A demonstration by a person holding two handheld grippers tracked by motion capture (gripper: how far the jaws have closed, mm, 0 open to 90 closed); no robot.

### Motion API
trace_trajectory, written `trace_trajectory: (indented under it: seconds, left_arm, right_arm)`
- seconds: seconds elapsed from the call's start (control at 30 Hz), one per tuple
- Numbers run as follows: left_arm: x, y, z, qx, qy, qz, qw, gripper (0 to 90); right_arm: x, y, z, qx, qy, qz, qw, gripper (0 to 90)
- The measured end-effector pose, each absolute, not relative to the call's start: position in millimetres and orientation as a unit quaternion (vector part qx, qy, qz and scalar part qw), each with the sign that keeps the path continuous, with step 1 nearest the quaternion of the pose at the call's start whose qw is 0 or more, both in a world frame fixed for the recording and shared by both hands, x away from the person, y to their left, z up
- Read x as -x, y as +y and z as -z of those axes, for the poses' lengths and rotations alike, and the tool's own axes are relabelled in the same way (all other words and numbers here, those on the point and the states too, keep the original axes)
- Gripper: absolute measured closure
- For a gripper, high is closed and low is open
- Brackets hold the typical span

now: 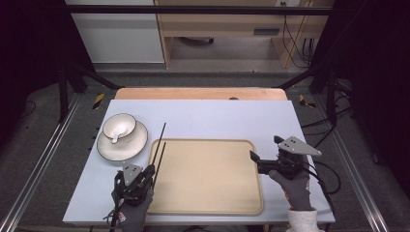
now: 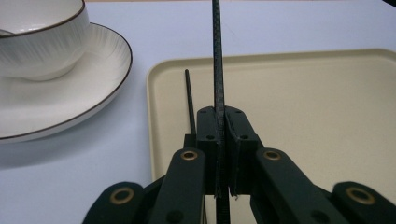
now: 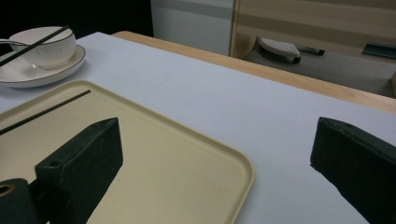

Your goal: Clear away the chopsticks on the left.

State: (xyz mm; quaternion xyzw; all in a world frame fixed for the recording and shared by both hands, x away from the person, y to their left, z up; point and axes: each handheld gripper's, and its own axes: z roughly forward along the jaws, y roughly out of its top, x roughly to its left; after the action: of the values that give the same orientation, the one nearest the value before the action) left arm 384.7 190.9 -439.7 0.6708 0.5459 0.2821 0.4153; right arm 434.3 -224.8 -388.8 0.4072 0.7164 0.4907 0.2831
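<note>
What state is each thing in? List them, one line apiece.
Left gripper: shut on one chopstick.
Held chopstick: clamped between the jaws, pointing away over the tray's left edge.
Other chopstick: loose, lying on the tray beside the held one.
Right gripper: open, holding nothing, at the tray's right edge.
Tray: flat on the table.
Bowl: upright on the plate, spoon inside.
Plate: flat, left of the tray.

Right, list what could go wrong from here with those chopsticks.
1. The left gripper is shut on one chopstick near its end, so the long free part could swing or slip.
2. Its tip points toward the bowl on the plate and might knock them.
3. The other chopstick lies on the tray close beside the jaws and could get nudged.
</note>
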Motion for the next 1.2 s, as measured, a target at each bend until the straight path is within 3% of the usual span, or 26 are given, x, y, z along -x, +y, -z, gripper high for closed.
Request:
trace_trajectory:
  seconds: [0.33,1.2]
  left_arm:
    - [-380,184,457,-0.662,0.556,-0.269,0.424,85.1]
    - [-385,169,484,-0.688,0.572,-0.244,0.374,85.0]
  right_arm:
    - [-436,-223,391,-0.406,0.720,-0.487,0.283,2.5]
    - [-438,-219,395,-0.406,0.728,-0.478,0.279,2.4]
